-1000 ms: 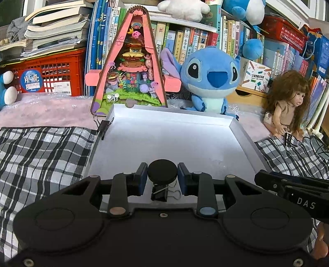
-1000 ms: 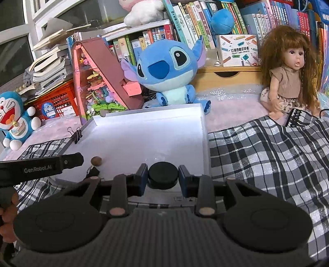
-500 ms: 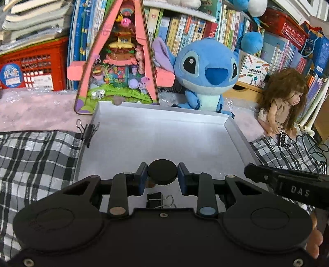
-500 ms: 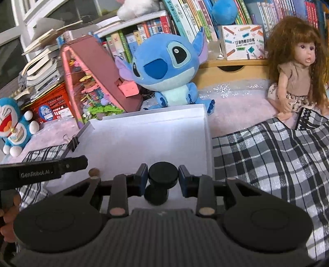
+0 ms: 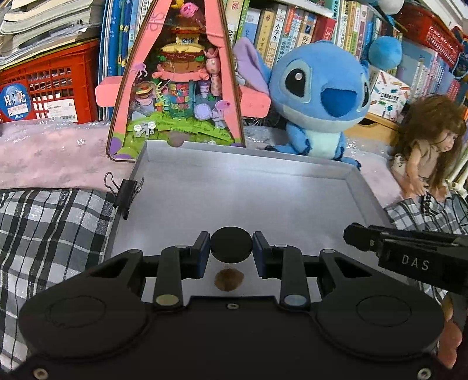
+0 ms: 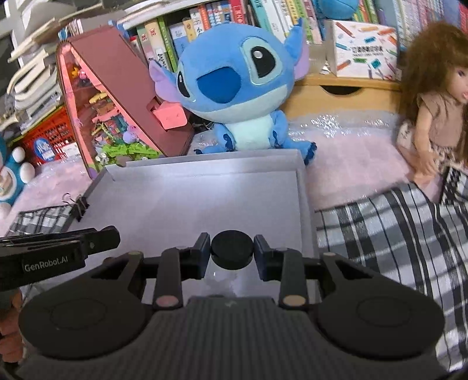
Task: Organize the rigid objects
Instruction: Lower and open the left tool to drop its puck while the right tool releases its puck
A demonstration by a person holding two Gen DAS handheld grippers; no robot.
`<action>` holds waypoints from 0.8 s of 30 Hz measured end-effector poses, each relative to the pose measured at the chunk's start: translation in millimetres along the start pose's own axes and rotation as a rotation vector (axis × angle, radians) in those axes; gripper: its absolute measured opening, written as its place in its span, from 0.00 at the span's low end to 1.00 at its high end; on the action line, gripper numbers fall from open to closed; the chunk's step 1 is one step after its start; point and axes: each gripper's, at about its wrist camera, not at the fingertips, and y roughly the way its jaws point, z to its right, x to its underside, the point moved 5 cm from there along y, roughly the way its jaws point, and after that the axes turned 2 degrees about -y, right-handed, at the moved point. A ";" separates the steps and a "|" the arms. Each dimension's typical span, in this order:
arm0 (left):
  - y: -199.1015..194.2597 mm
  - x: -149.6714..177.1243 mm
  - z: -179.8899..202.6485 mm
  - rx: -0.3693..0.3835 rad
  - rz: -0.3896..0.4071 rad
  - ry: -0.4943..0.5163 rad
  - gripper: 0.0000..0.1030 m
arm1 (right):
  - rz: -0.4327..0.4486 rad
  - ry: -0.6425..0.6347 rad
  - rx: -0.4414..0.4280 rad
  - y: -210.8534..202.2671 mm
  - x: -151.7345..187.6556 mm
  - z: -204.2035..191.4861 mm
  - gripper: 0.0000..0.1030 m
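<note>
Left gripper (image 5: 231, 248) clamped a black disc (image 5: 231, 244); right gripper (image 6: 232, 252) clamped another puck (image 6: 232, 248). Both carried over the tray (image 5: 362, 190), presumably for sorting. Brown nut (image 5: 228, 279) at six o'clock.

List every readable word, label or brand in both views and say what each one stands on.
"DAS": on the side of the right gripper, seen from the left wrist.
"GenRobot.AI": on the side of the left gripper, seen from the right wrist.
Round blue sticker on the red crate: large white characters, with small lettering below too blurred to read.
Book spines and the white pencil-print box: print too small to read.
</note>
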 end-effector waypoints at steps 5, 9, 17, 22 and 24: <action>9.9 2.0 2.3 -0.006 -0.005 0.015 0.28 | -0.011 -0.008 0.003 14.7 -2.9 -4.8 0.37; 13.9 4.1 5.8 -0.010 -0.006 0.037 0.28 | -0.026 -0.019 0.000 22.5 -1.3 -9.6 0.37; 17.8 7.4 6.8 -0.024 -0.005 0.056 0.29 | -0.036 -0.060 0.022 28.0 -2.2 -13.6 0.37; 20.0 10.0 7.2 -0.033 -0.006 0.073 0.29 | -0.045 -0.077 0.032 30.5 0.3 -14.7 0.37; 20.0 11.1 8.2 -0.041 0.001 0.087 0.29 | -0.046 -0.082 0.032 30.9 1.1 -15.7 0.37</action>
